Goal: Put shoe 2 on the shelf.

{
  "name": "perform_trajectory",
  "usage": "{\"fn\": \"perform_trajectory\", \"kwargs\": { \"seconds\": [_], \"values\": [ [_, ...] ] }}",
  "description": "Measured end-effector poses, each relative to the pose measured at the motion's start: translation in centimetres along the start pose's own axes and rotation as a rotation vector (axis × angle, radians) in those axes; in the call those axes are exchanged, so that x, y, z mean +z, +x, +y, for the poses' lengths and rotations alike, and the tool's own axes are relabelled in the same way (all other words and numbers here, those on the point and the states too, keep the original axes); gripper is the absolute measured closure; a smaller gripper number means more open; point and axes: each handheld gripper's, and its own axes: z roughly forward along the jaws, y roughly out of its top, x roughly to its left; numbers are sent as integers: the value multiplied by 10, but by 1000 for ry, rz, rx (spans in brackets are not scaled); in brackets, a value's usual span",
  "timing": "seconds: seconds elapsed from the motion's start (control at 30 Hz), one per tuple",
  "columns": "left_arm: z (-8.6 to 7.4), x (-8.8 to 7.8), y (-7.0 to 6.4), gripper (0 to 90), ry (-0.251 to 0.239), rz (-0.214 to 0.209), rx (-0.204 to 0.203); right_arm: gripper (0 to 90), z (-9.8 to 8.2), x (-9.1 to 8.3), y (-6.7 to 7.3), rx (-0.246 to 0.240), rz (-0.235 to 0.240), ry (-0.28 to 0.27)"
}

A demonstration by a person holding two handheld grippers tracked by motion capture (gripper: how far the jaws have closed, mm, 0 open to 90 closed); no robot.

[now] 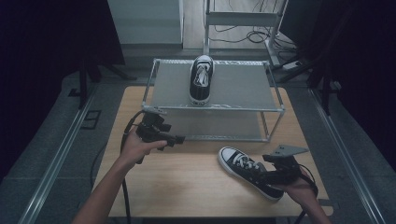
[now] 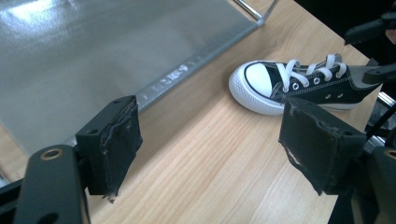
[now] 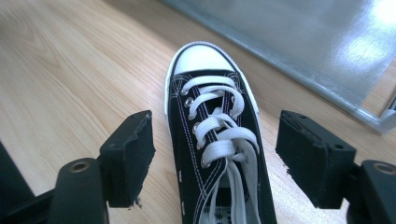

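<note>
Black jaws of the right gripper point(image 3: 215, 163) are standing wide apart on either side of the sneaker on the table point(image 3: 215, 140), above its laces, with their pads clear of the canvas, so nothing is being held. That shoe is lying flat on the wooden table point(image 1: 187, 186), near the front right corner, with its white toe cap pointing toward the rack point(image 1: 215, 86) and its heel toward the person's right hand. Its partner, the sneaker on the rack point(image 1: 201, 79), is already sitting on the upper shelf, toe toward the person, so I judge half the job to be done: one shoe is stowed, and the second is waiting to be gripped, lifted and set beside it. Further out, the left gripper point(image 2: 210, 140) is hovering over the table's left half, just in front of the rack's lower shelf, with its jaws parted and nothing between them. In its own view the loose shoe is lying well ahead of the pads.
</note>
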Motion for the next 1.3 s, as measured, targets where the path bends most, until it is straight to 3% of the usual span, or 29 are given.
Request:
{"fn": "perform_trajectory", "kwargs": {
  "seconds": [0.13,0.3,0.8,0.97,1.03,1.17,1.3],
  "values": [
    [-14,6,-2,206,7,3,1,239,7,13,-1,-15,4,59],
    [-21,13,-1,206,23,15,4,186,12,28,-8,-1,9,146],
    [-38,26,3,208,51,-7,-27,104,6,72,-16,7,32,421],
    [-41,29,6,210,61,3,-38,112,5,82,-12,-20,30,530],
    [-42,28,5,210,57,-1,-38,128,5,83,-11,-25,18,536],
    [-43,28,5,211,61,0,-38,150,5,81,-15,-3,35,536],
    [-43,28,6,212,65,2,-39,157,7,77,-13,-14,57,541]
  ]
}}
